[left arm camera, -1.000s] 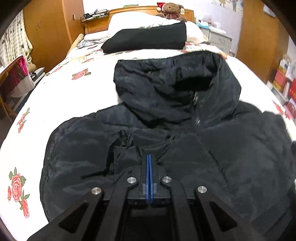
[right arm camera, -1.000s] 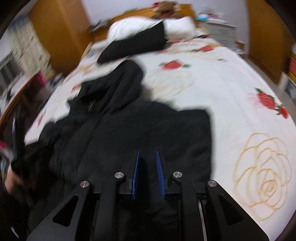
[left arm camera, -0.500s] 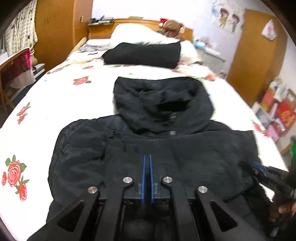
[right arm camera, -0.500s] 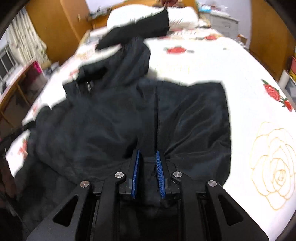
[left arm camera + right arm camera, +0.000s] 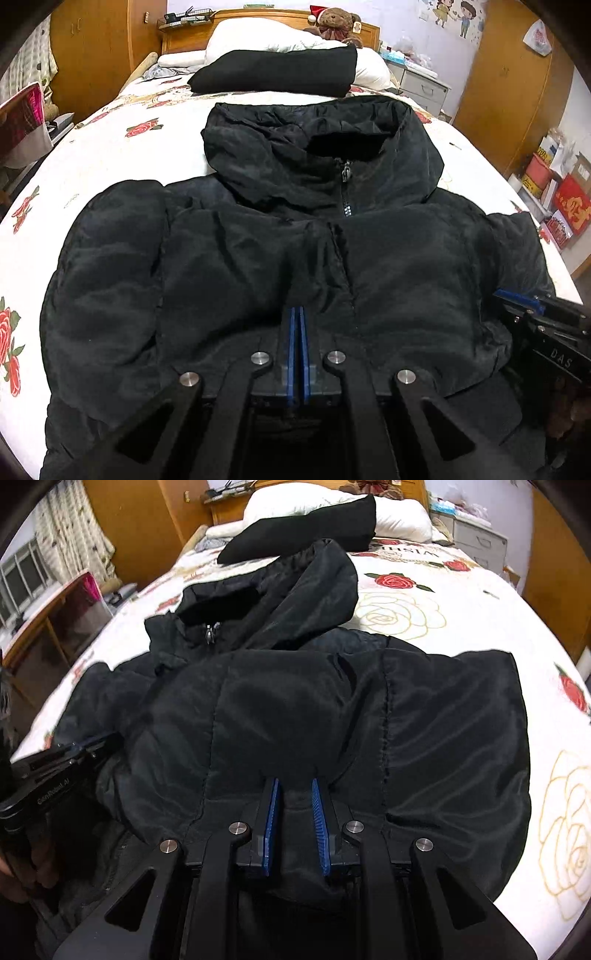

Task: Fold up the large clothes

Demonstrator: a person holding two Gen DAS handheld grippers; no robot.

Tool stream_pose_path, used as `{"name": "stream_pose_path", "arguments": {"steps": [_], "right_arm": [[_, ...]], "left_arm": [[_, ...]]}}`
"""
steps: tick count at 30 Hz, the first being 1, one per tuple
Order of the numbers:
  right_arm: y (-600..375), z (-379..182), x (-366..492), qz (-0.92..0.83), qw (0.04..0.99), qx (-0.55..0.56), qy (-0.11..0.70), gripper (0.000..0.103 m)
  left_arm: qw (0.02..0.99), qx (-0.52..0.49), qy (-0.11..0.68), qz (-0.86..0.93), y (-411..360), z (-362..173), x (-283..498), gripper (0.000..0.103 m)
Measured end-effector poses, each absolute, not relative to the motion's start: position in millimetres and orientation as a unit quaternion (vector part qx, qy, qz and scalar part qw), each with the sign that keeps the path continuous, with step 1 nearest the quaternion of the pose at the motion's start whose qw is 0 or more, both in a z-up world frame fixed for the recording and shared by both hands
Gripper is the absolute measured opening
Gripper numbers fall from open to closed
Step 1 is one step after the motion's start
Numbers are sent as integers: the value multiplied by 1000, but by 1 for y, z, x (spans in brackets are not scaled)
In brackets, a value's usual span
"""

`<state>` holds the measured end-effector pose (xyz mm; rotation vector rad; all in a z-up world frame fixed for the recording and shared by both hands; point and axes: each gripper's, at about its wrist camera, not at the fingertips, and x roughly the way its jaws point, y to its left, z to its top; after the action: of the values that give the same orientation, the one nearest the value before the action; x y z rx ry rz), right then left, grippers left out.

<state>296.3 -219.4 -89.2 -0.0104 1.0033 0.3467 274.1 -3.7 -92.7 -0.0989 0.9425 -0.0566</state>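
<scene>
A large black hooded jacket (image 5: 229, 258) lies front up on the rose-print bed (image 5: 110, 155), zipper closed and hood (image 5: 280, 158) pointing toward the pillows. My left gripper (image 5: 297, 314) is shut at the jacket's near hem, and fabric folds converge on its blue pads. At the right part of the same hem, my right gripper (image 5: 295, 786) is shut on a bunch of jacket (image 5: 295, 701) fabric. Each gripper shows in the other view: the right gripper (image 5: 517, 299) at the right edge, the left gripper (image 5: 74, 753) at the left edge, held by a hand.
A folded black garment (image 5: 277, 74) and white pillows (image 5: 266, 40) lie at the head of the bed, with a teddy bear (image 5: 334, 24) behind. A wooden desk (image 5: 40, 627) stands left of the bed. Boxes (image 5: 554, 192) and a nightstand (image 5: 421, 88) stand on the right.
The jacket has been pulled flatter and straighter toward me, with both grippers still shut on its hem. The right gripper has come into the left wrist view at the right edge.
</scene>
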Motion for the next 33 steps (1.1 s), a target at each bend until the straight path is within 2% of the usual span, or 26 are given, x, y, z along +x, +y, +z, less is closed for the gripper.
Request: {"name": "stream_pose_path", "arguments": {"steps": [5,10,14,18,21,25,26,28,29,30,33], "right_arm": [[-227,-60,285,160,867,2,472,19],[-235,-34,280,165,881,11,443,19],[-233,-41,296,161,878,24,451,19],[-218,-72,310,159,859,2,486,19],[-217,-66,310,160,862,3,482,20],[-222,-42,313,164,868,19,468,42],[-223,-35,315,166,871,24,461,44],[-224,-21,320,173,875,37,451,44],[-224,-14,324,176,876,41,448,44],[-223,-9,331,177,877,42,445,44],[-219,5,352,174,882,35,436,44]], "left_arm": [[893,-42,448,-23,2,-64,265,6],[904,-45,425,10,43,-43,262,7],[894,-51,442,48,76,-56,279,7],[875,-59,479,43,88,-86,291,7],[881,-55,470,33,84,-79,286,7],[889,-82,449,19,86,-52,282,7],[893,-86,442,13,85,-44,285,10],[899,-94,427,3,84,-27,292,30],[903,-95,419,1,84,-18,296,44],[906,-94,413,-1,83,-12,302,51],[912,-74,402,-4,78,4,326,53]]}}
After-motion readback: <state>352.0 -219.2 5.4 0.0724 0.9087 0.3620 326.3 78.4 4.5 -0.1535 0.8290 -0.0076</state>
